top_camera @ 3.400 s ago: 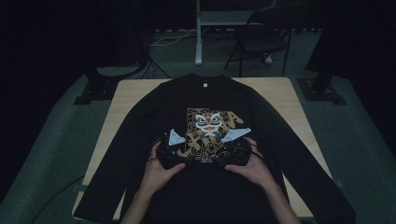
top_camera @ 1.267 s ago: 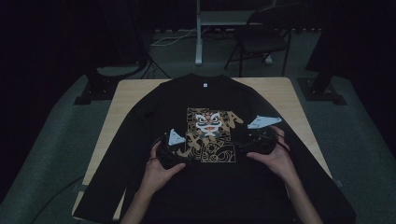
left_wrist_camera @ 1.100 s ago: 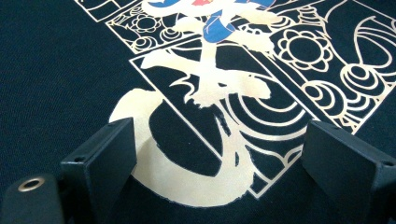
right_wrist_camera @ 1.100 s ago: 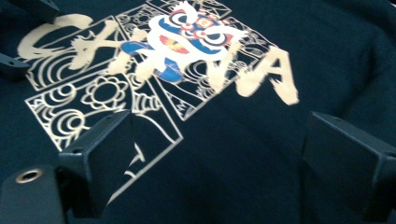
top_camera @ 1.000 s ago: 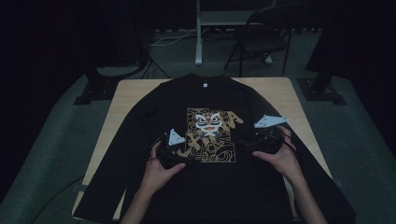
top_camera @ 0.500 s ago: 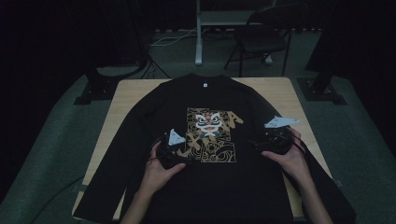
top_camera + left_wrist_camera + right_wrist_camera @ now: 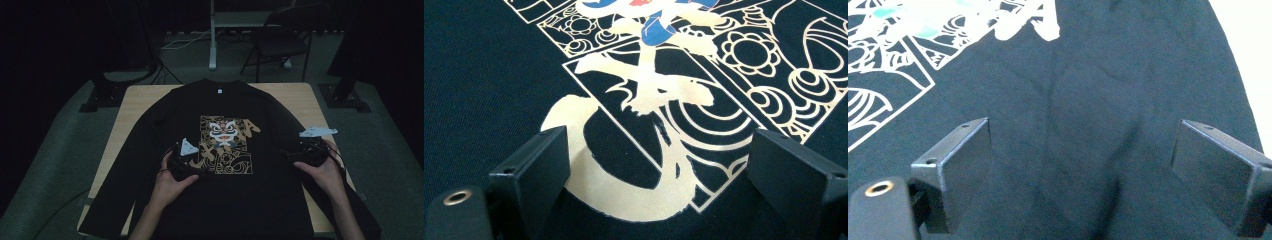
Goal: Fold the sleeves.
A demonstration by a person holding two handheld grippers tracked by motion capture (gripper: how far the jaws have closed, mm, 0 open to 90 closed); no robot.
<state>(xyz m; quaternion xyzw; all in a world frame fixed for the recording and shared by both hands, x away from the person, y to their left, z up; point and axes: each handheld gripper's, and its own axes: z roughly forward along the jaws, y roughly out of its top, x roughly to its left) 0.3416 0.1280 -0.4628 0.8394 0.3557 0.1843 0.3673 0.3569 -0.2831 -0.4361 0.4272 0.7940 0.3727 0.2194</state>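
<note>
Lying flat on the tabletop, the black sweatshirt is being hovered over beneath both grippers' spread-apart fingers, left gripper, right gripper.

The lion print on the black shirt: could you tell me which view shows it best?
The high view: the whole lion print sits framed on the shirt. The left gripper view gives only its lower part close up; the right gripper view catches a blurred corner.
</note>
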